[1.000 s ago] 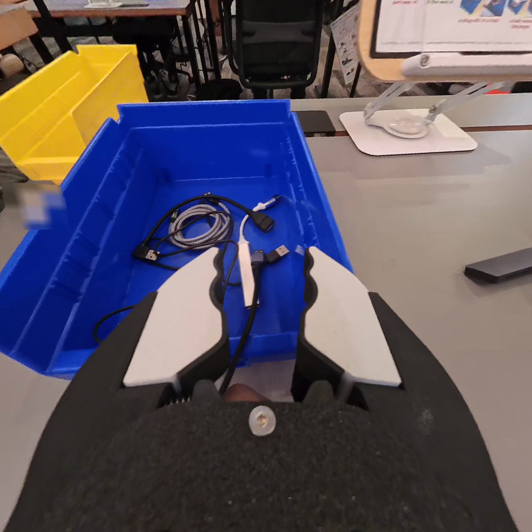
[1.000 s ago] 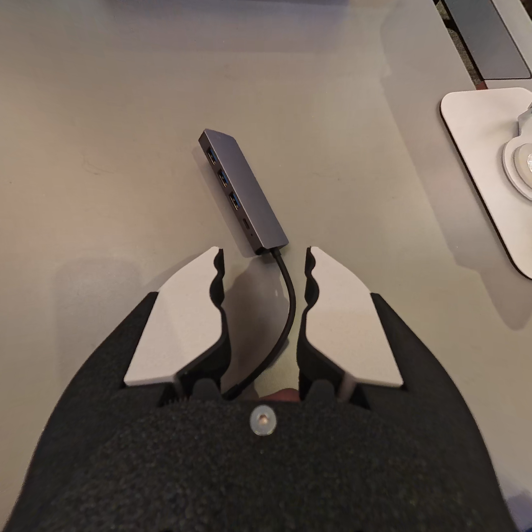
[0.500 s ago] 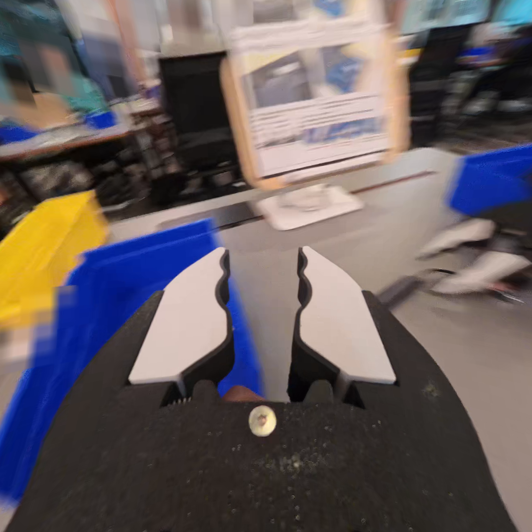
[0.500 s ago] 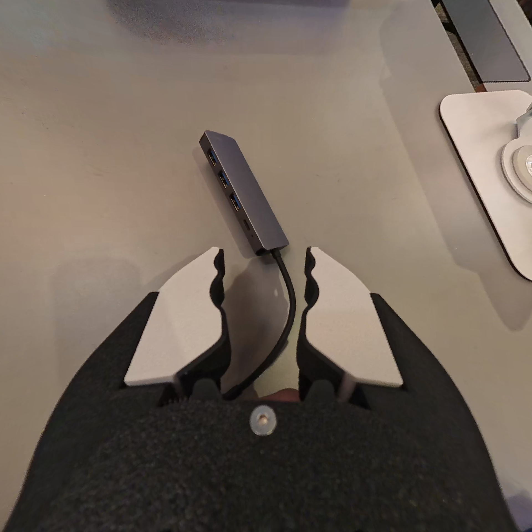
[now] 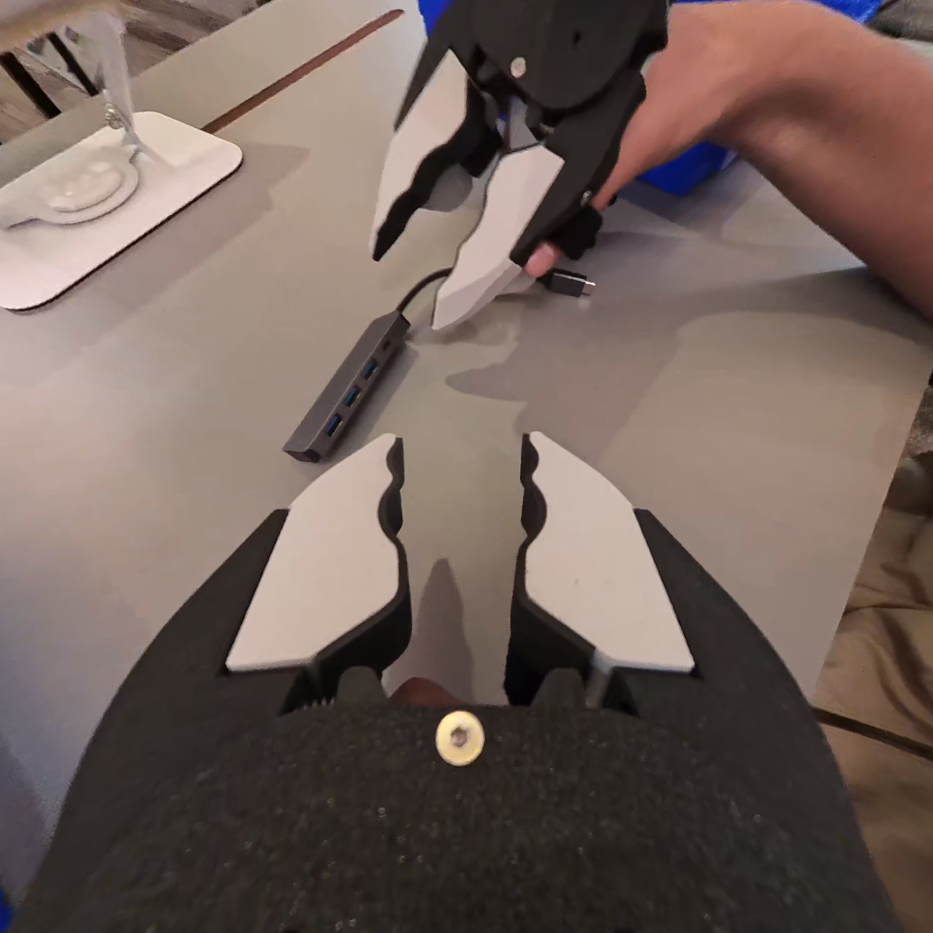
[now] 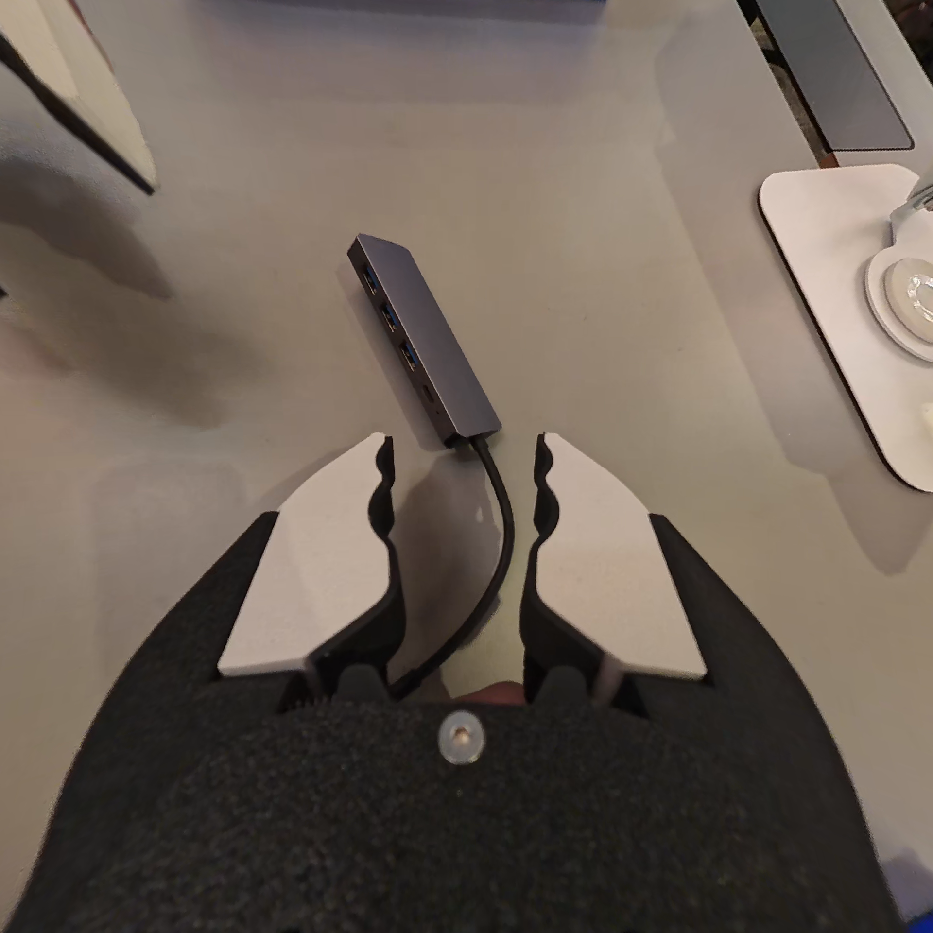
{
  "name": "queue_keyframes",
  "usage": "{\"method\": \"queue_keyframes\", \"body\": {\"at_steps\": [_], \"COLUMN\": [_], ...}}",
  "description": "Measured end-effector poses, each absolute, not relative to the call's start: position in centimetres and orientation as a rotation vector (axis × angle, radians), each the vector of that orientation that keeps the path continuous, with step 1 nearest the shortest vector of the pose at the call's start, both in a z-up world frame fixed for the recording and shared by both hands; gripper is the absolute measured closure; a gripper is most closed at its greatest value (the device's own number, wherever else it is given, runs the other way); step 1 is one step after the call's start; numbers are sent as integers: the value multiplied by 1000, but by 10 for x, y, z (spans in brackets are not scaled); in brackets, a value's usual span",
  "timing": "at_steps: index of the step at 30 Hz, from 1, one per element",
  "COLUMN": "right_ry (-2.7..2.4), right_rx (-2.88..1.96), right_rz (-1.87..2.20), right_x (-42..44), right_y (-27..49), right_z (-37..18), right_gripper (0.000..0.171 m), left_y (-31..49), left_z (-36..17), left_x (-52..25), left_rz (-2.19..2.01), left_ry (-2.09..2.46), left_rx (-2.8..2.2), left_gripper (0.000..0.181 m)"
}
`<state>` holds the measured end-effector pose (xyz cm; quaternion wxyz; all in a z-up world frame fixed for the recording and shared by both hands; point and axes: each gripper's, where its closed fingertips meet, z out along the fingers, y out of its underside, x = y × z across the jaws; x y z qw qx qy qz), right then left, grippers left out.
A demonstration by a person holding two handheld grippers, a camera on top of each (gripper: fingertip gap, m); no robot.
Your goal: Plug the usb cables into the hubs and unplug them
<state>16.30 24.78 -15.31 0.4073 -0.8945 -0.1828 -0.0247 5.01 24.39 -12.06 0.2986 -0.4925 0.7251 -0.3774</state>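
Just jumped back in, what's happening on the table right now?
A person holds a hand-held gripper in each hand over a grey table. A grey USB hub lies flat there, its ports empty and its own black cable running back between the open fingers of the right hand-held gripper, which hovers just behind it. The left hand-held gripper is open and empty, pointed at the hub from the opposite end. Nothing is plugged in.

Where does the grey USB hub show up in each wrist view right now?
Left wrist view: USB hub lies left of centre, beyond the left gripper's fingers.
Right wrist view: hub at centre, ahead of the right gripper.
Shared landmark: white stand base.
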Motion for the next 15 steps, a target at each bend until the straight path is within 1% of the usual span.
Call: {"method": "queue_keyframes", "body": {"at_steps": [15], "right_ry": [-460], "right_rx": [-2272], "right_rz": [-62], "right_x": [164], "right_y": [247], "right_z": [-157], "right_gripper": [118], "left_y": [264], "left_z": [-122], "left_x": [48], "left_rz": [-984], "left_ry": [1875], "left_rx": [-1348], "left_gripper": [137]}}
